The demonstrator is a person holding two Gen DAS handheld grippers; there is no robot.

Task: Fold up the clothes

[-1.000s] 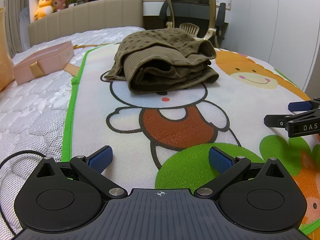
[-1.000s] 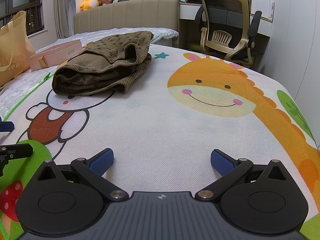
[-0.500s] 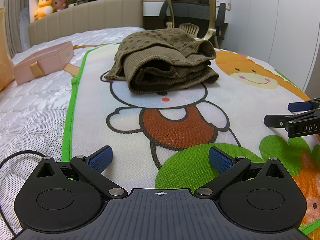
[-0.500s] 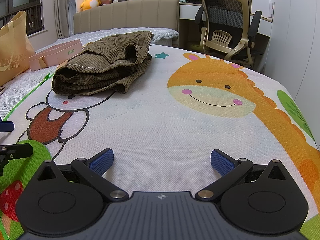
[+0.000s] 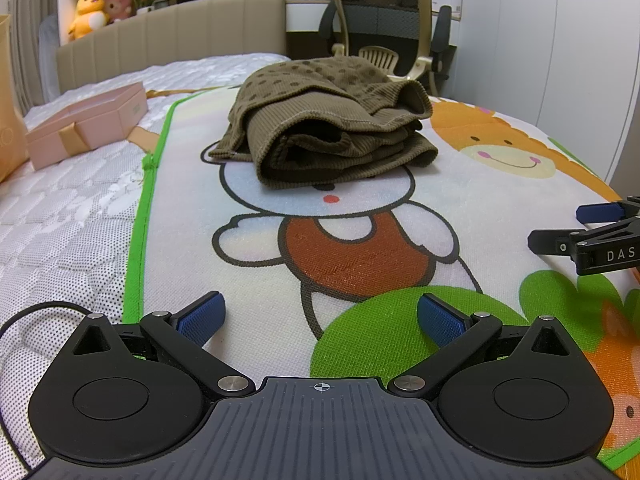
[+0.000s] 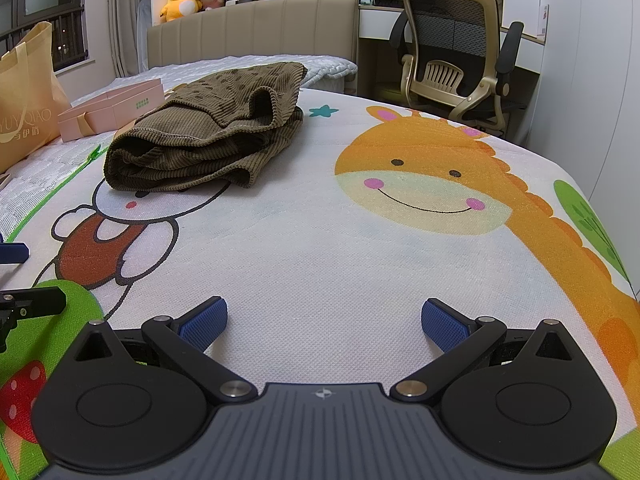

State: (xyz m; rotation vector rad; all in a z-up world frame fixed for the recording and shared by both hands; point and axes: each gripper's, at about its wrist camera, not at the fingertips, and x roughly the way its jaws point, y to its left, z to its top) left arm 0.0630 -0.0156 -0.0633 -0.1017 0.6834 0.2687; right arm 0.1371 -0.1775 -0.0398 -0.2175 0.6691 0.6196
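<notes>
Lying on the cartoon play mat (image 5: 360, 208), the brown ribbed garment (image 5: 328, 136) sits in a layered bundle over the white cartoon animal's head, well apart from both tools. Looks folded over on itself several times, though loose: upper layer humped, one open mouth facing the cameras. Judgement: folding mostly done or paused; a tidy-up or final flatten may remain.

Left gripper (image 5: 320, 316) low over the mat's near end, fingers spread wide, holding nothing. Right gripper (image 6: 324, 316) likewise wide apart and empty, set beside it.

Open mat between tools and garment, nothing in the way. Mat's green border (image 5: 138, 240) runs along the left, mattress beyond, with a pink box (image 5: 84, 128) further up. Giraffe side (image 6: 420, 196) bare. Office chair (image 6: 452, 48) stands off the bed's far edge.
</notes>
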